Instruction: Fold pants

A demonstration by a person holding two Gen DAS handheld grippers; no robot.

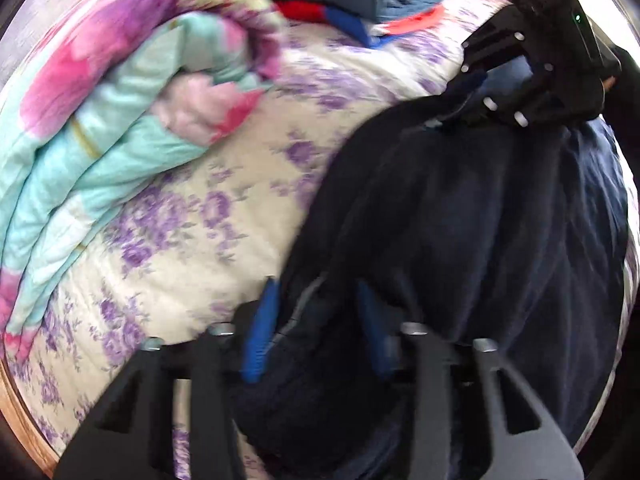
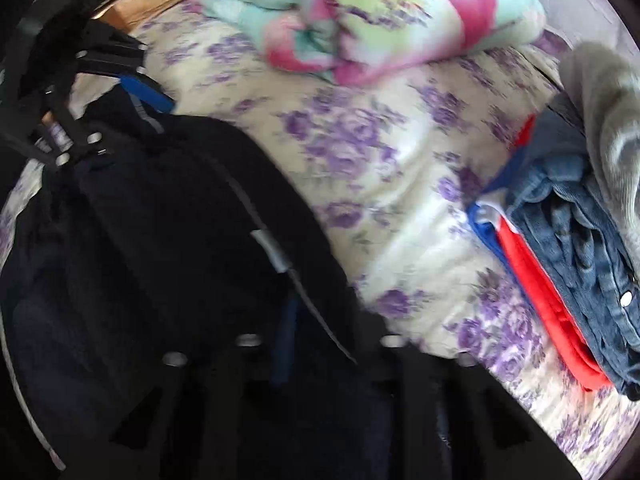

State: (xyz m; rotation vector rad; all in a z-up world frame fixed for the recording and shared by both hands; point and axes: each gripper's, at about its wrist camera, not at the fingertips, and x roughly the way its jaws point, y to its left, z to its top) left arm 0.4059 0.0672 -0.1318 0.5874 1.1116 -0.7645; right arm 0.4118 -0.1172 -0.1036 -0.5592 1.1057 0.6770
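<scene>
Across the lower right of the left wrist view, the dark navy fleece pants (image 1: 460, 220) lay bunched on the bed's cream sheet with purple flowers (image 1: 192, 216). Your left gripper (image 1: 316, 312) pointed steeply down at them, its blue-padded fingers (image 1: 260, 332) partly closed with a fold of the navy cloth and its grey trim between them; the blur kept you from telling whether the pads pressed it. Your right gripper (image 1: 472, 70), at the upper right of that view, sat at the far edge of the pants. From the right wrist view, its fingers (image 2: 284, 336) were clenched and sunk into the dark cloth, though a firm hold could not be made out. A rumpled pink and mint floral quilt (image 1: 104, 112) filled the upper left, and a pile of folded clothes in denim, red and blue (image 2: 568, 264) lay at the right edge of the right wrist view.
</scene>
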